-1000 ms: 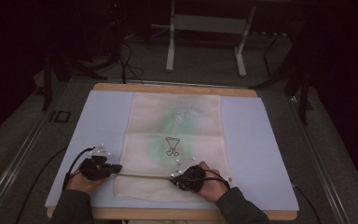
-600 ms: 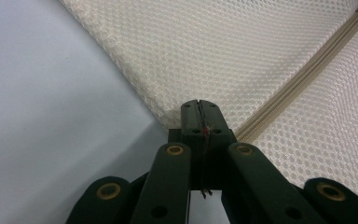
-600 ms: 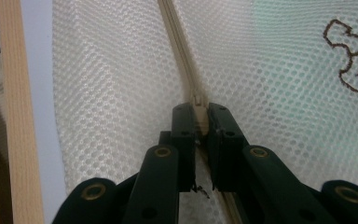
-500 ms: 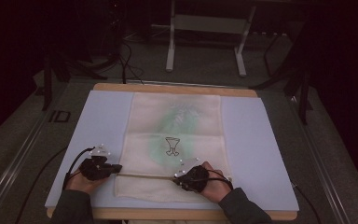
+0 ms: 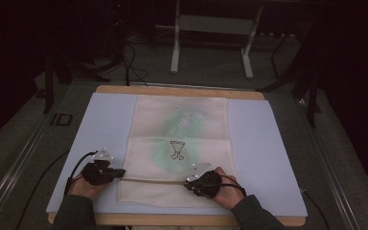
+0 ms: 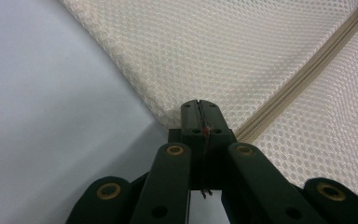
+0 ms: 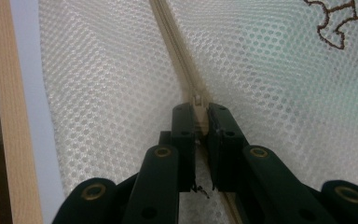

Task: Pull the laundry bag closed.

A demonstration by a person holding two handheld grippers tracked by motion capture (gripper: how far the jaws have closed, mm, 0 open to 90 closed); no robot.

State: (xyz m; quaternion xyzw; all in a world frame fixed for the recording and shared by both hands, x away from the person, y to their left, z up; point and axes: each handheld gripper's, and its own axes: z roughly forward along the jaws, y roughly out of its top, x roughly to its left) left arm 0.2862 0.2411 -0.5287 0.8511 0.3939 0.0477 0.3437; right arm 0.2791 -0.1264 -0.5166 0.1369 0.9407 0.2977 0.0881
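High view: a mesh laundry bag (image 5: 179,143) lies flat on the bench (image 5: 268,148), both tools at its near zipper (image 5: 153,180). Left gripper view: left tool (image 6: 199,108) clenched on the bag's corner. Right gripper view: right tool (image 7: 200,112) clamps the zipper pull (image 7: 198,105).

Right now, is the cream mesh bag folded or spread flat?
Spread flat: the cream mesh bag lies unfolded across the pale blue mat.
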